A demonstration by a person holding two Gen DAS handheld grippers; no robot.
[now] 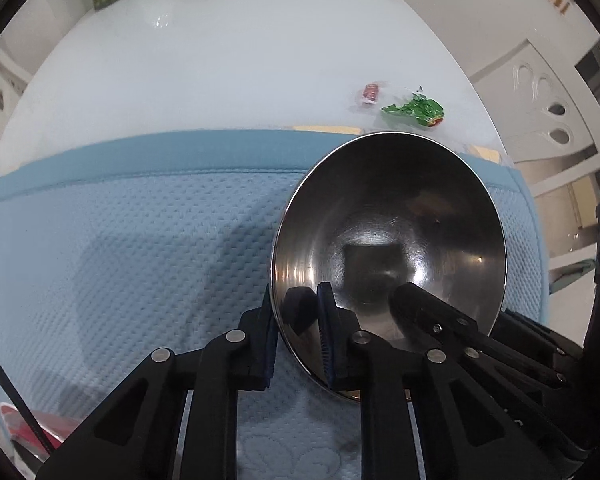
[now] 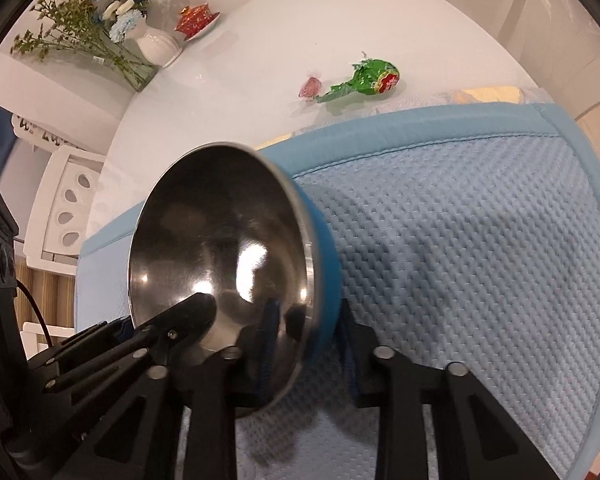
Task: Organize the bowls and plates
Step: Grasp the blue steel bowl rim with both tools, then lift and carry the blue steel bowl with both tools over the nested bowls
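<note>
A steel bowl (image 1: 388,216) with a blue outer wall (image 2: 220,240) is over the light blue textured mat (image 1: 140,240); I cannot tell whether it rests on the mat. My left gripper (image 1: 296,300) is shut on the bowl's near-left rim, one pad inside and one outside. My right gripper (image 2: 308,312) is shut on the opposite rim in the same way. Each wrist view also shows the other gripper's inner finger (image 1: 420,304) (image 2: 196,308) reaching into the bowl.
The mat (image 2: 480,240) lies on a white table (image 1: 220,60). Beyond it are a green wrapper (image 2: 364,78) and a small red candy (image 1: 371,93). A vase of flowers (image 2: 158,46) and a red lidded cup (image 2: 196,20) stand at the far end. White chairs (image 2: 68,204) flank the table.
</note>
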